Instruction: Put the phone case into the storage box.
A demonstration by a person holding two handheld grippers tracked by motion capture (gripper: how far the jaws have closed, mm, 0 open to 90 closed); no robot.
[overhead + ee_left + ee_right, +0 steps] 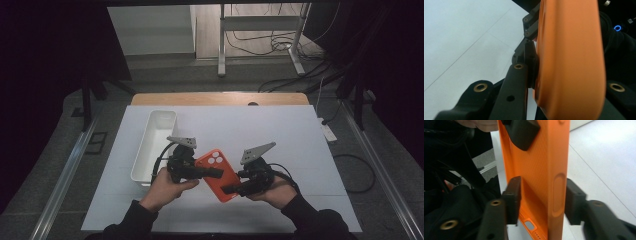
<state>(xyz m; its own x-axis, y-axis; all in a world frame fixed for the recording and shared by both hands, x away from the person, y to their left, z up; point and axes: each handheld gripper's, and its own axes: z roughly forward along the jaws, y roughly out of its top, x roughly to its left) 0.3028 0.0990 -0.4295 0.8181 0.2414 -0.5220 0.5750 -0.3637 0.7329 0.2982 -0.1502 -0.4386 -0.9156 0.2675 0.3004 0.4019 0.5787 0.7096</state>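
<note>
White bin [155, 142]: stood at the table's left, long and narrow, just beside your left hand [165, 189]; what lay inside could not be told.

Left gripper [212, 173]: you had it clamped on the upper end of the orange phone case [218, 174], near the camera cut-outs. In the left gripper view one jaw pressed flat against the case wall [569, 62]. Keep that clamp steady and let it be the anchor; do not twist, as the soft shell would likely bow.

Orange phone case: held off the white table [280, 135], between both grippers, at the middle near your edge. In the right gripper view its open inner side [534, 170] faced the camera.

Right gripper [231, 190]: its jaws straddled the case's lower side wall, one inside the shell, one outside by the button recess; they looked close on it but a sliver of gap showed, so a firm grip could not be told. Close fully before you shift any load to it.

Right hand [277, 192]: low at the table's near edge.
</note>
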